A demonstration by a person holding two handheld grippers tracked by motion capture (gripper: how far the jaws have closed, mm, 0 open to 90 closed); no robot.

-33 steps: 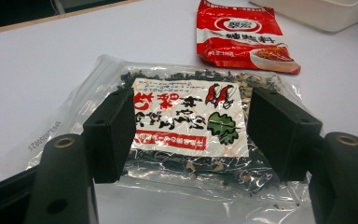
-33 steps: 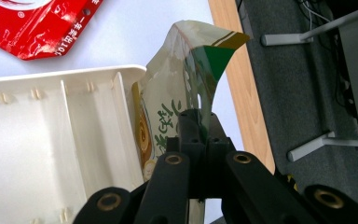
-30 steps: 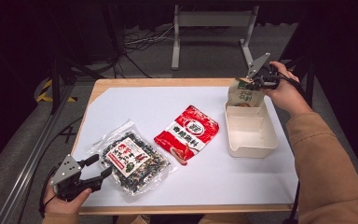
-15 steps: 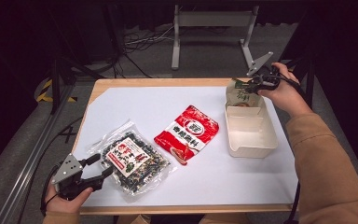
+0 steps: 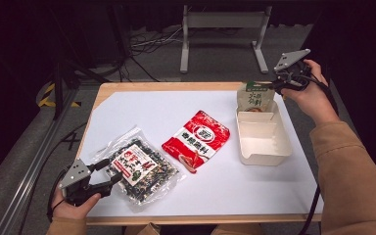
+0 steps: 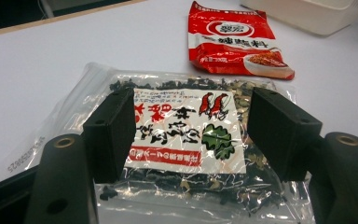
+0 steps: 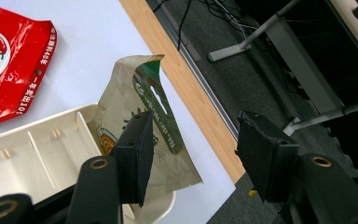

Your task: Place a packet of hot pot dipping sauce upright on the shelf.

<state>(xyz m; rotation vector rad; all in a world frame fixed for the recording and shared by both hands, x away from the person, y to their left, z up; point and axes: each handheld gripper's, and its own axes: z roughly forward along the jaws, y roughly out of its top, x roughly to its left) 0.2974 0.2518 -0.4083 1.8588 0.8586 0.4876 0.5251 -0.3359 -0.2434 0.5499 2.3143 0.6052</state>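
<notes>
The big white surface (image 5: 176, 112) holds everything. On its right side sits a cream tray (image 5: 264, 144) with low walls and small compartments. In the middle lies a red packet (image 5: 198, 139), flat on the white surface and well apart from the tray. Near the front left corner lies a clear bag (image 5: 139, 169) full of dark bits, with a white and red label on top. A small green and tan pouch (image 5: 254, 97) stands tilted at the far end of the tray, with its lower part inside the tray and its top leaning out past the far wall. The right claw (image 5: 273, 86) is up by the top of this pouch, held in the person's right hand (image 5: 311, 93). Its jaws have just been opening, and in the right gripper view they stand wide with nothing pressed between them; the pouch sits just beside one jaw, and it is hard to tell if that jaw touches it. The left claw (image 5: 110, 172) rests low at the near edge of the clear bag. Its jaws are wide too, one on each side of the label, and they do not squeeze the bag.
</notes>
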